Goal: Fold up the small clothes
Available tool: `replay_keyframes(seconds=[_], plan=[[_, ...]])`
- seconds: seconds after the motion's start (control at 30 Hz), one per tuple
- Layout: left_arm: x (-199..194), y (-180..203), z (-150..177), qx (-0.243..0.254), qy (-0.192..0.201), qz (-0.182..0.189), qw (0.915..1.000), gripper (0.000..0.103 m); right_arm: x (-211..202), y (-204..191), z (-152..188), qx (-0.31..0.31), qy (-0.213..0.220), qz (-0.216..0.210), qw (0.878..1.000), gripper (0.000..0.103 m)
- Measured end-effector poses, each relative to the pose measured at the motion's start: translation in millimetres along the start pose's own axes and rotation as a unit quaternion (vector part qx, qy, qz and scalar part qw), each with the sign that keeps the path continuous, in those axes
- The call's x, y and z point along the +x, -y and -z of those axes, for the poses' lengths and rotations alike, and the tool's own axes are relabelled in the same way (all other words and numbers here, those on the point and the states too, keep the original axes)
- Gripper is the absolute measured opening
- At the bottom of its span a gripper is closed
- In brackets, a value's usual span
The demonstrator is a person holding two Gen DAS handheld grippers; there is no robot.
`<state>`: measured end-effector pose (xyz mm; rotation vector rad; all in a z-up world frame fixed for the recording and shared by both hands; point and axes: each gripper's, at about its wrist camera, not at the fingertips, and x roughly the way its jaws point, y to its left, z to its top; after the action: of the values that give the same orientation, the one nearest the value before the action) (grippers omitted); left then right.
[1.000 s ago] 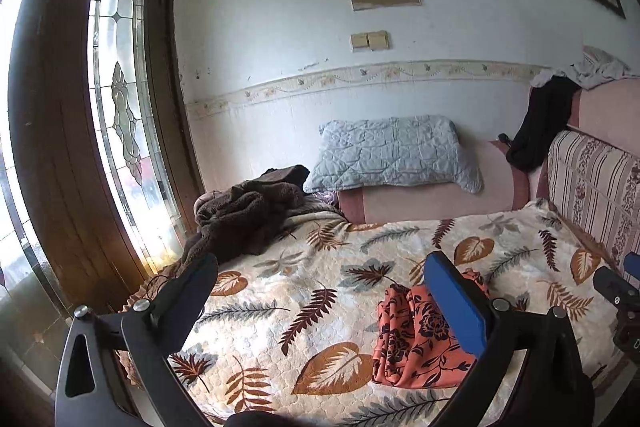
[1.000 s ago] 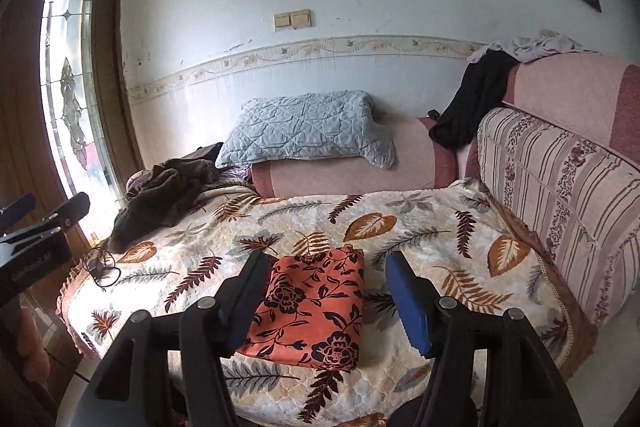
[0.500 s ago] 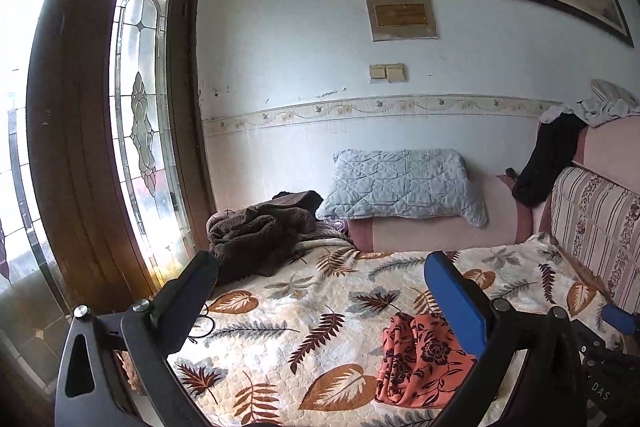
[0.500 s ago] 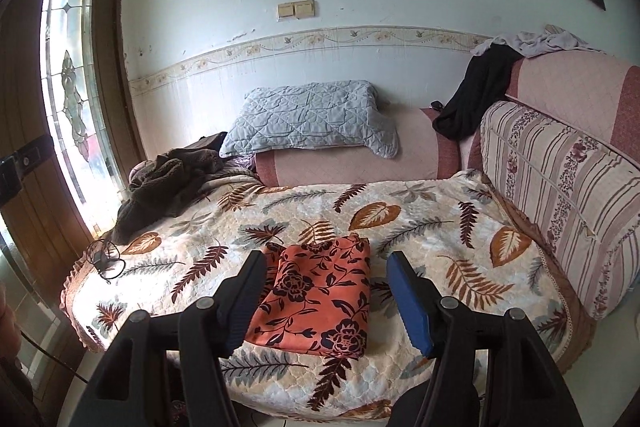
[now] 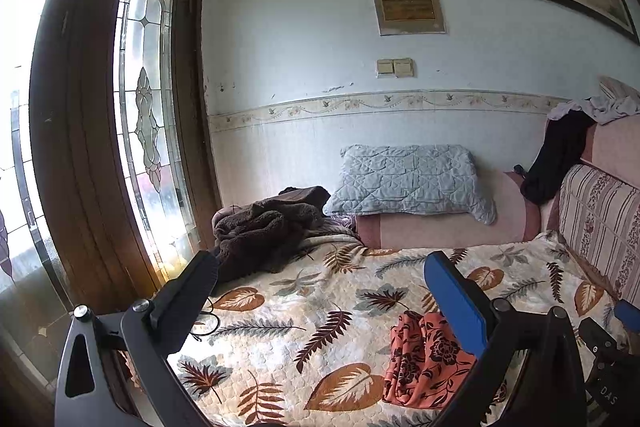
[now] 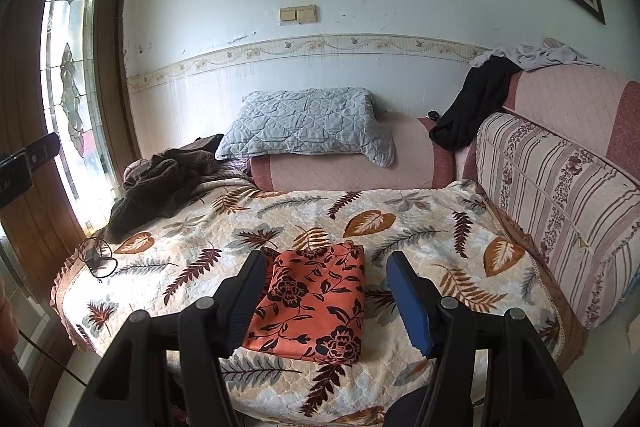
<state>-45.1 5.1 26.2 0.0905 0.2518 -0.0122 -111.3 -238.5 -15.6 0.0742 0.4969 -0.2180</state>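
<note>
An orange cloth with dark flowers (image 6: 316, 301) lies folded flat into a rectangle on the leaf-patterned bedspread (image 6: 420, 227), near the front edge. It also shows in the left wrist view (image 5: 424, 359), partly behind my blue finger. My right gripper (image 6: 324, 263) is open and empty, held back from the bed with the cloth between its fingers in view. My left gripper (image 5: 320, 263) is open and empty, further left and well back from the bed.
A brown blanket heap (image 6: 160, 183) lies at the bed's far left, with a grey quilted pillow (image 6: 308, 127) behind. A striped sofa back (image 6: 560, 195) borders the right side, with black and white clothes (image 6: 480, 107) draped on it. A dark cable (image 6: 96, 259) lies at the left edge.
Both grippers have drawn back and risen away from the bed. The folded orange cloth has stayed in place.
</note>
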Motion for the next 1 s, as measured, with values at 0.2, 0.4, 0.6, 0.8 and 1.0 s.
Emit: replay_keyframes(seconds=[0.2, 0.4, 0.6, 0.8, 1.0], plan=[[3.9, -2.1, 2.9, 0.002, -0.004, 0.001, 1.0000, 0.103, 3.7, -4.0, 2.2, -0.002, -0.006, 0.000, 1.000, 0.066], [5.6, -4.5, 4.2, -0.002, -0.001, 0.003, 1.0000, 0.103, 7.5, -9.6, 1.4, -0.006, -0.008, 0.000, 1.000, 0.066], [8.9, -5.3, 4.9, -0.003, -0.002, 0.007, 1.0000, 0.103, 13.2, -17.9, 1.2, -0.015, -0.012, 0.002, 1.000, 0.066], [13.4, -7.4, 6.8, -0.006, -0.005, 0.011, 0.9999, 0.103, 18.3, -23.1, -1.9, -0.023, -0.009, 0.007, 1.000, 0.066], [16.0, -8.0, 7.8, -0.008, -0.006, 0.011, 0.9999, 0.103, 20.9, -28.6, -3.3, -0.027, -0.008, 0.009, 1.000, 0.066]])
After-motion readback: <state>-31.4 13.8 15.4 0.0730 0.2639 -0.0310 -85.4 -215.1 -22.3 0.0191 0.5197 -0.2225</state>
